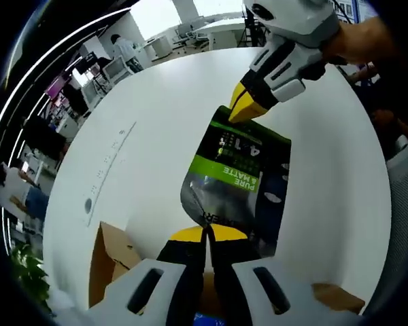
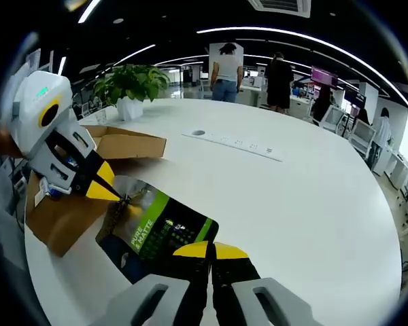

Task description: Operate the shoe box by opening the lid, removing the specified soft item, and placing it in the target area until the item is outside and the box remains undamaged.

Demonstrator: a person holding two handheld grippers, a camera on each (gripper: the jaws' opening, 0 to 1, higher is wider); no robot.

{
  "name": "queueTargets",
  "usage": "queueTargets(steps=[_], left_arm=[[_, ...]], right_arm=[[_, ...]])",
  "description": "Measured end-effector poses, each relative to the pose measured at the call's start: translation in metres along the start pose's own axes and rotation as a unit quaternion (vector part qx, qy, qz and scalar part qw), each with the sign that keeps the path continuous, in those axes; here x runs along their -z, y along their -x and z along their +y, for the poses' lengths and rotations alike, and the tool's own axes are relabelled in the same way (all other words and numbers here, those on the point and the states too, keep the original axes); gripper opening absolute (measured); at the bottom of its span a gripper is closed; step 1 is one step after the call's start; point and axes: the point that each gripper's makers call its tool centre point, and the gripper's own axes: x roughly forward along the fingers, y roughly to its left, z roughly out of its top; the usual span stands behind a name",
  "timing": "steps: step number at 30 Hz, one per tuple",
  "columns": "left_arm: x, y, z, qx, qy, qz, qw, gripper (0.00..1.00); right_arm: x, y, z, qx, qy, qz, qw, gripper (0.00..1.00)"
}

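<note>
With my left claw and right claw each pinched on an end of the pouch above the table, uneven pulling could tear it or slip it free.

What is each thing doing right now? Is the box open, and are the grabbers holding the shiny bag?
Cardboard box: open, flaps spread.
Pouch: out of the box, held above the white table.
Left gripper: shut on one end of the pouch.
Right gripper: shut on the opposite end.

glossy foil pouch, matt cardbd box
</note>
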Motion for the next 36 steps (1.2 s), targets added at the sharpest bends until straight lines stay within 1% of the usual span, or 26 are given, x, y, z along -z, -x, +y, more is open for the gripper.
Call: queueTargets(steps=[1, 3, 8, 10, 12, 15, 19, 23, 26, 27, 32, 36], left_arm=[[0.000, 0.000, 0.000, -0.002, -0.005, 0.002, 1.0000, 0.00], [0.000, -0.001, 0.000, -0.004, -0.001, 0.001, 1.0000, 0.01], [0.000, 0.000, 0.002, -0.007, 0.015, -0.004, 0.9999, 0.02], [-0.001, 0.001, 0.003, -0.005, 0.025, -0.009, 0.9996, 0.02], [0.001, 0.002, 0.005, -0.007, 0.043, -0.010, 0.9990, 0.01], [-0.001, 0.003, 0.005, -0.004, 0.070, -0.025, 0.9973, 0.04], [0.000, 0.005, 0.002, 0.000, 0.079, -0.030, 0.9964, 0.07], [-0.003, 0.009, 0.001, 0.004, 0.095, -0.046, 0.9944, 0.08], [-0.008, 0.014, 0.001, 0.006, 0.102, -0.062, 0.9928, 0.08], [-0.010, 0.017, 0.002, 0.006, 0.109, -0.071, 0.9915, 0.08], [-0.011, 0.025, 0.007, 0.001, 0.129, -0.084, 0.9881, 0.09], [-0.009, 0.033, 0.011, -0.005, 0.138, -0.093, 0.9862, 0.10]], right_arm=[[0.001, -0.001, 0.001, 0.000, 0.000, 0.001, 1.0000, 0.00], [0.004, -0.003, 0.000, -0.001, 0.000, 0.004, 1.0000, 0.00], [0.013, -0.006, -0.002, 0.002, 0.001, 0.016, 0.9999, 0.00], [0.016, -0.007, -0.003, 0.003, 0.000, 0.020, 0.9998, 0.00], [0.019, -0.009, -0.002, 0.002, 0.000, 0.024, 0.9997, 0.00], [0.021, -0.011, 0.000, 0.002, 0.000, 0.028, 0.9996, 0.00], [0.022, -0.015, 0.001, 0.004, 0.000, 0.031, 0.9995, 0.00], [0.021, -0.018, 0.001, 0.005, 0.001, 0.033, 0.9995, 0.00], [0.021, -0.021, 0.000, 0.008, -0.001, 0.034, 0.9994, 0.00], [0.021, -0.021, 0.000, 0.008, -0.002, 0.034, 0.9994, 0.00], [0.022, -0.024, -0.003, 0.015, -0.002, 0.039, 0.9991, 0.00], [0.020, -0.027, -0.005, 0.019, -0.004, 0.039, 0.9990, 0.00]])
